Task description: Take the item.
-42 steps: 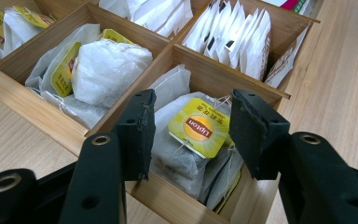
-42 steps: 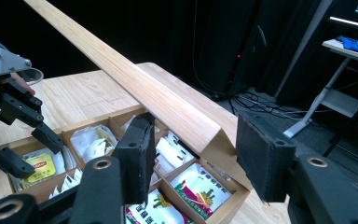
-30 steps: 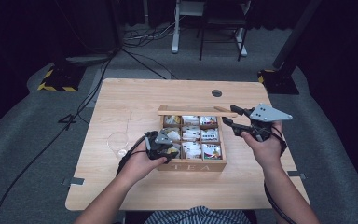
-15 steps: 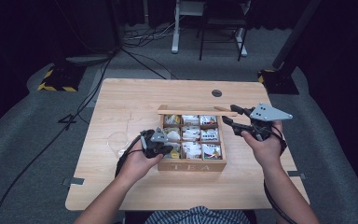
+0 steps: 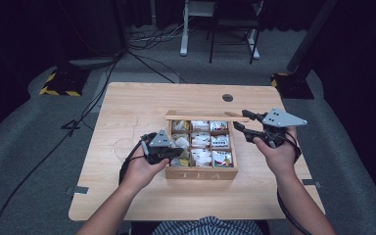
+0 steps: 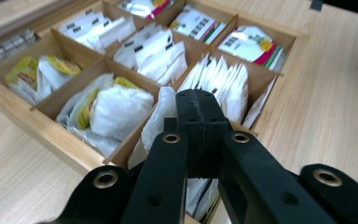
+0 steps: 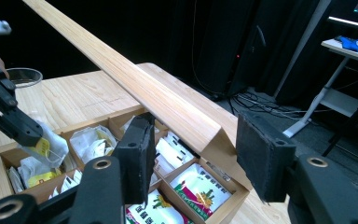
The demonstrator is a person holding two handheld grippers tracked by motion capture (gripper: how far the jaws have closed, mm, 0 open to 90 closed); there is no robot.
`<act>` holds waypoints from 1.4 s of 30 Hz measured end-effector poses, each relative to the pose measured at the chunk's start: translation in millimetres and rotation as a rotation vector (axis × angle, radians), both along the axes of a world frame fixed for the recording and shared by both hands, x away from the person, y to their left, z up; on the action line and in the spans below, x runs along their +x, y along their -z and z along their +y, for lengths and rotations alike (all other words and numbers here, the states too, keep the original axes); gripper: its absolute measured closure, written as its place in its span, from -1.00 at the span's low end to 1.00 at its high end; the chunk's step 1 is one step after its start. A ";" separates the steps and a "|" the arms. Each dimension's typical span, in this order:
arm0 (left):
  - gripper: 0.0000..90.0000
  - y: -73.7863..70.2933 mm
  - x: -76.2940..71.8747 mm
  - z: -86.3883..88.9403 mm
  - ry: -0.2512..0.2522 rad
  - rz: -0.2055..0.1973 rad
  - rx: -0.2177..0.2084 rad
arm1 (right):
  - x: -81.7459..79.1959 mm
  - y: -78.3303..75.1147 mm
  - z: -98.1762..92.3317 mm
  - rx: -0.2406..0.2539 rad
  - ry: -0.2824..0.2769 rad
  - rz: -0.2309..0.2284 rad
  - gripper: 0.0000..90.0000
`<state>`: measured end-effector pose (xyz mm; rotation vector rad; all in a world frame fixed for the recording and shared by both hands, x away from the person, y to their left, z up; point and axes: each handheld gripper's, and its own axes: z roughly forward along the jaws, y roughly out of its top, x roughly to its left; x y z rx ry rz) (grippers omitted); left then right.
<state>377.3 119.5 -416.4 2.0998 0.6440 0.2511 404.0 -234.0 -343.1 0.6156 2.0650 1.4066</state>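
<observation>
Left tongs [image 6: 200,135] pinch a white tea bag [image 6: 156,119] at frame centre, over the wooden tea box [image 5: 200,173]. Right tongs [image 7: 200,158] spread, straddling the box's raised lid [image 7: 135,79].

Light falls from above onto the pale table [image 5: 127,107], while the room around it sits nearly black. The high view is soft and grainy. Up close, the nearest black jaws blur, and packets glare white.

Tea box [image 7: 223,198] corner below frame

Left gripper [image 6: 200,133] jaws pressed together, seemingly pinching something; right gripper [image 7: 200,154] jaws apart.
</observation>
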 end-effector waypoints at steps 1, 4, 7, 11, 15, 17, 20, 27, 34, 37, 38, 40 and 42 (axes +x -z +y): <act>1.00 0.0 0.0 0.0 0.000 0.000 0.000 | 0.0 0.0 0.0 0.000 0.000 0.000 0.08; 1.00 -5.9 -2.0 3.1 -0.007 -0.019 -0.022 | 0.2 -0.1 0.0 0.000 0.000 0.000 0.08; 1.00 -8.7 -2.5 6.3 -0.015 -0.022 -0.045 | 0.2 -0.2 0.0 0.001 0.001 0.000 0.08; 1.00 -11.5 -2.6 12.1 -0.033 -0.024 -0.064 | 0.4 -0.3 0.0 0.001 0.001 0.000 0.08; 1.00 -14.4 -3.7 16.8 -0.050 -0.033 -0.076 | 1.0 -0.6 0.0 0.003 0.001 -0.002 0.08; 1.00 -16.8 -5.1 19.2 -0.058 -0.037 -0.082 | 1.1 -0.7 0.0 0.003 0.001 -0.003 0.08; 1.00 -22.5 -8.2 24.9 -0.076 -0.054 -0.093 | 1.5 -0.8 -0.1 0.004 0.000 -0.003 0.08; 1.00 -30.0 -11.1 39.8 -0.125 -0.076 -0.117 | 2.4 -1.3 -0.2 0.008 0.000 -0.002 0.08; 1.00 -35.1 -13.2 55.3 -0.164 -0.090 -0.122 | 3.0 -1.3 -0.5 0.011 -0.002 -0.001 0.08; 1.00 -36.1 -13.4 62.4 -0.190 -0.098 -0.129 | 3.1 -1.3 -0.5 0.012 -0.002 -0.001 0.08; 1.00 -36.6 -13.5 64.9 -0.199 -0.104 -0.127 | 3.1 -1.3 -0.5 0.012 -0.002 -0.001 0.08; 1.00 -38.0 -13.6 69.9 -0.214 -0.114 -0.132 | 3.3 -1.3 -0.5 0.013 -0.002 -0.001 0.08; 1.00 -40.5 -13.7 76.0 -0.233 -0.131 -0.128 | 3.4 -1.3 -0.6 0.015 -0.002 -0.001 0.08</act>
